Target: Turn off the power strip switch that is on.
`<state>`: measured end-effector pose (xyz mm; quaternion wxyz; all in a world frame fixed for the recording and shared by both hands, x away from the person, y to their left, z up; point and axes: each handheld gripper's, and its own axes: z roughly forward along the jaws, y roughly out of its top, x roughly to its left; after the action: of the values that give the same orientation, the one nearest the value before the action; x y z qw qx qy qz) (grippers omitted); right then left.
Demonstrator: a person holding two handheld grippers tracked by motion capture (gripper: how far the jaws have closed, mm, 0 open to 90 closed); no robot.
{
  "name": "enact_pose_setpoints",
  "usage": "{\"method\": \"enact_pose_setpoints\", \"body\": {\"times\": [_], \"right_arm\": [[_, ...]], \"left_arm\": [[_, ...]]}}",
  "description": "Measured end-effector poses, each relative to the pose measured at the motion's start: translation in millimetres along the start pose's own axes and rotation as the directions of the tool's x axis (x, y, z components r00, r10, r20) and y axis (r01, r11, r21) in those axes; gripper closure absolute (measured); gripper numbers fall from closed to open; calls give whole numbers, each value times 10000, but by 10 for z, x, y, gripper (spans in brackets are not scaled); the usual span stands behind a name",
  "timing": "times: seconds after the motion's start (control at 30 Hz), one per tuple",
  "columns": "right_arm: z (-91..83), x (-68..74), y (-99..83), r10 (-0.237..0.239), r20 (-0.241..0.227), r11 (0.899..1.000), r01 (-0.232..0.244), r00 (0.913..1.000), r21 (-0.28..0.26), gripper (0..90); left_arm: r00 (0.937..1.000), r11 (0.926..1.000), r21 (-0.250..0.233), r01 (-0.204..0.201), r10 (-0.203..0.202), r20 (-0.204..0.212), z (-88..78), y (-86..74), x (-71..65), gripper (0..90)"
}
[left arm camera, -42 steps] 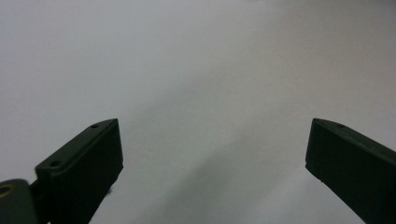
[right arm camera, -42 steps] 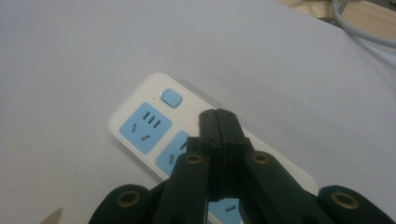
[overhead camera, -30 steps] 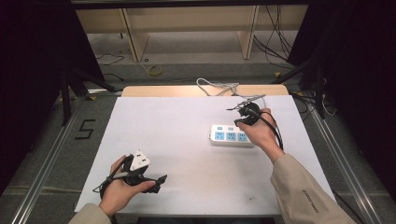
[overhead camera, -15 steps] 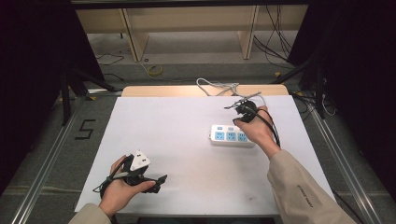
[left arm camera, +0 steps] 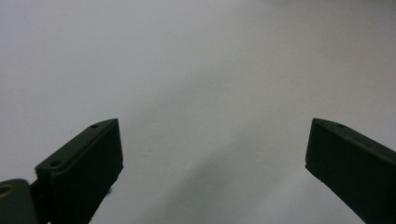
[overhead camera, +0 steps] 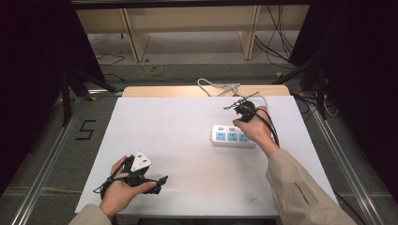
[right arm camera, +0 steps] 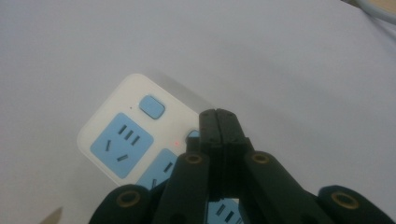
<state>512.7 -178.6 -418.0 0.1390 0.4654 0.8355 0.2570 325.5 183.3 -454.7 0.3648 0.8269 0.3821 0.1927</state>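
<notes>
Pwr strip (right arm camera: 122, 142) just under closed R tongs (right arm camera: 218, 122).

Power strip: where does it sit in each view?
High view: power strip lies right of centre on the white table, under the right tool.
Left gripper view: not in it.
Right gripper view: left of centre, its right part behind the shut jaws.
Shared landmark: the white table.

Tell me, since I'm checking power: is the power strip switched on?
On, apparently: a small red light glows on the power strip beside the right gripper.
</notes>
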Motion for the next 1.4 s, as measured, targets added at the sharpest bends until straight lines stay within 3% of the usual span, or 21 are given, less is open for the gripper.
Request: {"method": "enact_pose_setpoints", "body": {"times": [1.4], "right_arm": [[230,68,61,-215,-69,9935,221,9997,1116,900]], "left_arm": [[10000,10000,18,-59,59,46,3,6,-5,35]]}}
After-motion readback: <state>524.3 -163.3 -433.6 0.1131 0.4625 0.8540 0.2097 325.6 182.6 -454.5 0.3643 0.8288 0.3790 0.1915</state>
